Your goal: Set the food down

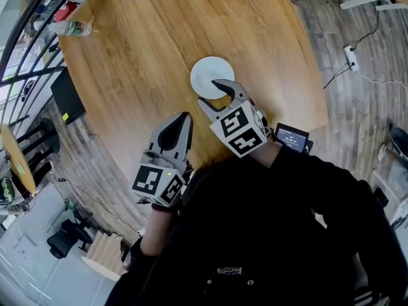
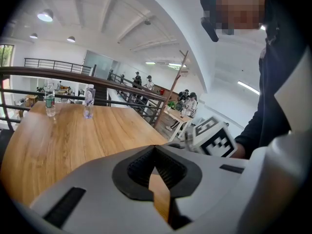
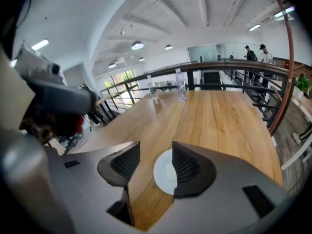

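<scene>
Presently, the right gripper hangs above the near edge of the white plate on the wooden table, jaws wide and empty; judged a post-release posture. The plate is bare, and no food shows in any view. The left gripper is closed on nothing, parked clear of the plate.

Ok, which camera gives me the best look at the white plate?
The head view: the white plate shows nearly whole from above. The right gripper view has one jaw covering half of it. The left gripper view misses it.
</scene>
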Available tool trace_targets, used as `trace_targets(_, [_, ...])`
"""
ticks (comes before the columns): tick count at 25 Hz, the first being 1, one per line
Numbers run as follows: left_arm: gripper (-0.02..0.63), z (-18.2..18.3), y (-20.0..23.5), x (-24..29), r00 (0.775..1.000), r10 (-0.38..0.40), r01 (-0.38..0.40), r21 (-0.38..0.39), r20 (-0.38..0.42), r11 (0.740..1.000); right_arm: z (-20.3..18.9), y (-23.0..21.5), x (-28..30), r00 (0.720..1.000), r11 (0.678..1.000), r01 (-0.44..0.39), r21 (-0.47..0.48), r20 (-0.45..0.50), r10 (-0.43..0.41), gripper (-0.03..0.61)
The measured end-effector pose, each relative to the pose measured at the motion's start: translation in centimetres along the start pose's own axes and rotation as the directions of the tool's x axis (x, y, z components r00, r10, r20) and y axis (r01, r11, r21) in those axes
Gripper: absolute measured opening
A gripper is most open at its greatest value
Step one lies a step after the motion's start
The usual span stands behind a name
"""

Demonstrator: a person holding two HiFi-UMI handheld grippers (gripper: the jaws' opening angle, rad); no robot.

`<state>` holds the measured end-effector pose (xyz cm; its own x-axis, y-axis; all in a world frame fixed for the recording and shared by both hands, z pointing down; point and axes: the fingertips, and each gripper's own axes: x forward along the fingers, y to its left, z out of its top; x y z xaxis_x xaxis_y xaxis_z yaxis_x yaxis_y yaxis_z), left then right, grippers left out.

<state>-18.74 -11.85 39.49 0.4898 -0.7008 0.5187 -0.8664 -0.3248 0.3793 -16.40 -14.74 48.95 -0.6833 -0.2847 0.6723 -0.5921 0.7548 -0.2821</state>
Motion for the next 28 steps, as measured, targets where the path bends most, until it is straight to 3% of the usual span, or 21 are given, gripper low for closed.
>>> trace_targets(4, [0.006,0.5,-1.1,-0.5,1.0,-0.009,0.009,0.022,0.023,1.0,4.4,3.3,-6.4,0.986,0.994,-0.096,-0.048,0.129,0.102,0.138])
trace_targets(8, [0.006,1.7,-3.7,-1.0,0.996,-0.054,0.05,0.055,0.073,0.997,6.9,5.9,-11.3,0.948,0.983,-0.172,-0.07,0.258,0.185,0.027])
trace_targets(13, [0.006,5.2,-5.4,-2.2,0.976,-0.104,0.085,0.104,0.192,0.991,9.9,7.1,-14.8,0.877,0.969,-0.2,-0.143,0.414,0.242,0.018])
trace_targets(28, [0.006,6.3,-6.1,-3.1,0.972,-0.084,0.056,0.13,0.221,0.99,9.9,6.8,-15.8,0.885,0.975,-0.18,-0.131,0.411,0.219,0.017])
